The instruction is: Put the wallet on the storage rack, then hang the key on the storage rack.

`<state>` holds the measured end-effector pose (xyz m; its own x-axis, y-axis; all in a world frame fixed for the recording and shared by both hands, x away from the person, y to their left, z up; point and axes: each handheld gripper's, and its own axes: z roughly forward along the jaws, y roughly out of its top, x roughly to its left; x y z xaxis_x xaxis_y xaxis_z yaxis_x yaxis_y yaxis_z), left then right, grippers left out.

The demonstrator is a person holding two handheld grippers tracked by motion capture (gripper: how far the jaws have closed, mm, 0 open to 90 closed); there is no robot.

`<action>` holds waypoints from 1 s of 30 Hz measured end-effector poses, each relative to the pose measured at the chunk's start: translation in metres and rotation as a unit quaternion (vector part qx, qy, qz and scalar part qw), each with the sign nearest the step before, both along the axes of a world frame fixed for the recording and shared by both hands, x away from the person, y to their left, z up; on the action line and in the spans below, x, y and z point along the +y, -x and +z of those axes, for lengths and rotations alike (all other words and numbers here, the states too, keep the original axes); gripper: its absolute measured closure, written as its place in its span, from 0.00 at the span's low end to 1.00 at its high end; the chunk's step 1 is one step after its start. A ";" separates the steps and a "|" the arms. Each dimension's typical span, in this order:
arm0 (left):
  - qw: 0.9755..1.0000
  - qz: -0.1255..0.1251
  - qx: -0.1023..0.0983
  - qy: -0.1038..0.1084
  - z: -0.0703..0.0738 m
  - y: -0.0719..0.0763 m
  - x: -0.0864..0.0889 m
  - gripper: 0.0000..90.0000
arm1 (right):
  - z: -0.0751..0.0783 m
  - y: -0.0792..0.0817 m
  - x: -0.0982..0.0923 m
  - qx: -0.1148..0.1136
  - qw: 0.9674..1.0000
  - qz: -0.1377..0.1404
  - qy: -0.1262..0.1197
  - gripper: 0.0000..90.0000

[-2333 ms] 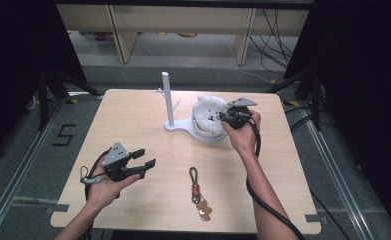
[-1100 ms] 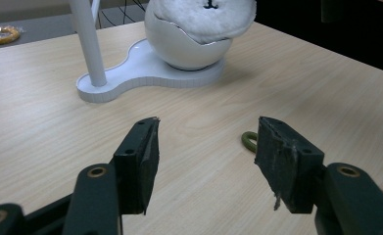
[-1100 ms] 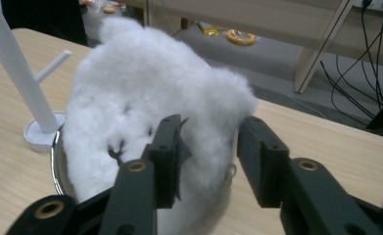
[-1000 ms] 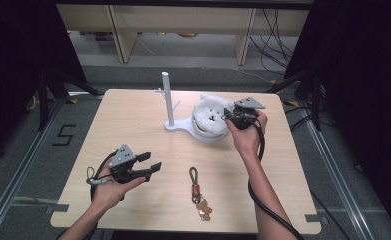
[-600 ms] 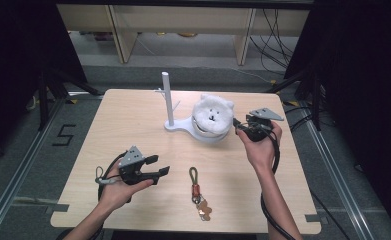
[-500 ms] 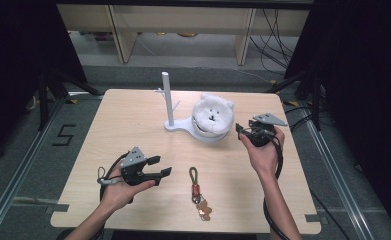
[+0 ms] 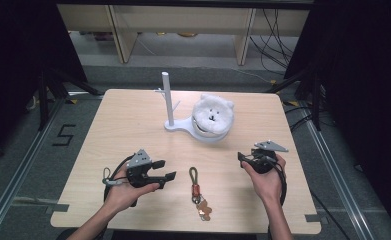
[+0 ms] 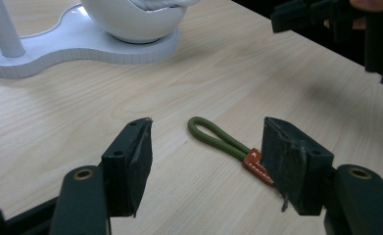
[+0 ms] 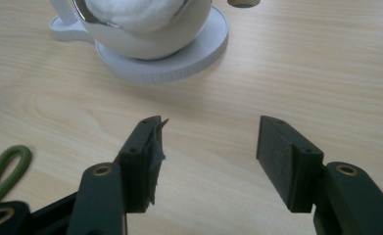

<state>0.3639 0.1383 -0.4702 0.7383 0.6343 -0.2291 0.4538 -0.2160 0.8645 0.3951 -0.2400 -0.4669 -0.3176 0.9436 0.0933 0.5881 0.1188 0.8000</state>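
Left gripper (image 7: 167, 170) jaws apart, nothing between, aimed at the green keychain loop (image 7: 194, 174) lying near the tabletop's front edge, midway; right gripper (image 7: 244, 159) jaws have just been opening, now wide, empty, near the right edge. Plush bear (image 7: 212, 113) already sits in the white stand's bowl (image 7: 209, 137); keychain not yet gripped or hung on the post (image 7: 167, 95). Orange tag (image 8: 255, 165) writing too small to read
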 end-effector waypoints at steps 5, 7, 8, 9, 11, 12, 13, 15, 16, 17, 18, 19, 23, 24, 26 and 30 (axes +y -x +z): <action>1.000 0.000 0.004 -0.012 0.003 0.001 -0.001 0.40 | -0.010 0.007 -0.005 -0.011 1.000 -0.017 -0.015 0.49; 1.000 0.001 0.006 -0.009 0.003 0.001 -0.002 0.40 | -0.011 0.008 -0.006 -0.016 1.000 -0.024 -0.007 0.49; 1.000 0.000 0.005 -0.014 0.003 0.001 -0.001 0.40 | -0.009 0.010 -0.006 -0.008 1.000 -0.023 -0.002 0.49; 1.000 0.002 0.007 -0.012 0.003 0.001 -0.001 0.40 | -0.009 0.010 -0.006 -0.005 1.000 -0.023 -0.001 0.48; 1.000 0.002 0.010 -0.004 0.003 0.000 -0.001 0.40 | -0.009 0.010 -0.006 0.004 1.000 -0.025 0.003 0.50; 1.000 -0.001 0.012 -0.003 0.003 0.000 -0.001 0.40 | -0.008 0.010 -0.007 0.012 1.000 -0.026 0.002 0.52; 1.000 0.004 0.014 -0.004 0.003 0.000 -0.002 0.40 | -0.008 0.010 -0.007 0.014 1.000 -0.022 -0.003 0.54; 1.000 0.003 0.013 -0.008 0.004 -0.001 -0.003 0.40 | -0.006 0.011 -0.008 0.027 0.999 -0.023 -0.001 0.56; 1.000 0.002 0.019 -0.005 0.004 -0.002 -0.004 0.40 | -0.007 0.011 -0.008 0.027 0.999 -0.019 -0.008 0.57; 1.000 0.001 0.017 -0.004 0.004 -0.002 -0.005 0.40 | -0.006 0.012 -0.009 0.034 0.999 -0.023 -0.002 0.57; 1.000 0.004 0.025 -0.007 0.004 -0.002 -0.007 0.41 | -0.006 0.012 -0.009 0.039 0.999 -0.029 0.001 0.58; 1.000 0.000 0.029 -0.012 0.004 -0.003 -0.008 0.41 | -0.005 0.013 -0.010 0.043 0.999 -0.027 -0.003 0.59; 0.998 -0.004 0.060 -0.028 0.006 -0.005 -0.017 0.42 | -0.003 0.014 -0.012 0.051 0.998 -0.033 0.002 0.60; 0.997 -0.008 0.064 -0.034 0.006 -0.007 -0.019 0.42 | -0.002 0.014 -0.012 0.052 0.998 -0.030 -0.004 0.60; 0.996 -0.003 0.077 -0.045 0.007 -0.008 -0.025 0.42 | 0.000 0.015 -0.011 0.064 0.997 -0.038 -0.006 0.60; 0.993 -0.011 0.102 -0.062 0.008 -0.009 -0.034 0.42 | -0.001 0.016 -0.008 0.076 0.997 -0.028 -0.005 0.60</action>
<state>0.3733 0.1040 -0.4625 0.6983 0.6517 -0.2961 0.6106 -0.3265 0.7215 0.3794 -0.2483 -0.4677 -0.2466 0.9581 0.1457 0.7085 0.0757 0.7016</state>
